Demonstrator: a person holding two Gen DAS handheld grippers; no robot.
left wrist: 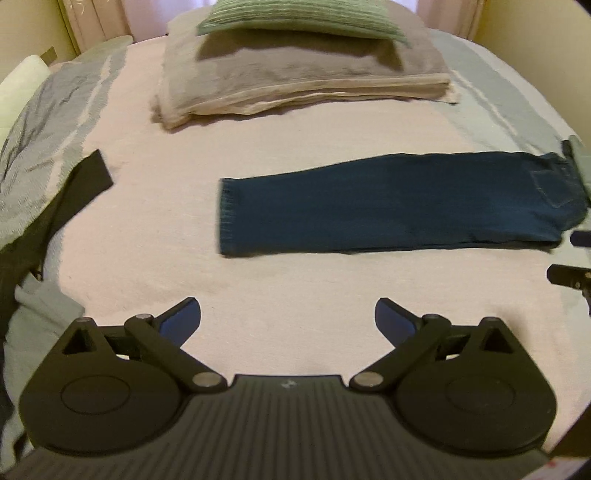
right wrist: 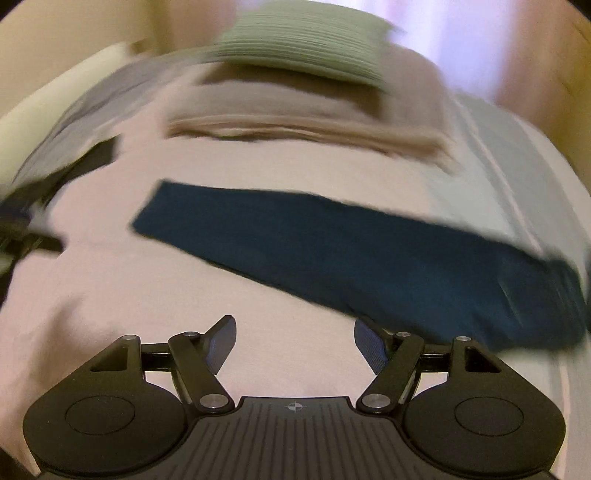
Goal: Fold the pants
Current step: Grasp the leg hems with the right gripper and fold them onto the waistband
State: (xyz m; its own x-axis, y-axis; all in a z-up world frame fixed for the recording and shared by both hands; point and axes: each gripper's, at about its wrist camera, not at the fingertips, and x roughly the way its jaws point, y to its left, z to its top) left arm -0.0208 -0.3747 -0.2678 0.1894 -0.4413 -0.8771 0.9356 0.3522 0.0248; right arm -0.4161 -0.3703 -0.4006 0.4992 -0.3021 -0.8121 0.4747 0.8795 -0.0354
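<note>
Denim, dark blue: your pants (left wrist: 399, 206) lie flat on the pink bedspread (left wrist: 295, 280), legs stacked, hem to your left, waist right. Expect thick, floppy, fairly heavy cloth that won't slip; pinch the hem corners through both layers. Both left gripper (left wrist: 288, 317) and right gripper (right wrist: 294, 341) gape wide, empty. No readable writing shows.

I am in a bedroom at home. A big bed (left wrist: 295, 155) with a pink blanket fills the frame, pillows (left wrist: 295, 74) stacked at the top, curtains (left wrist: 96, 18) upper left.
</note>
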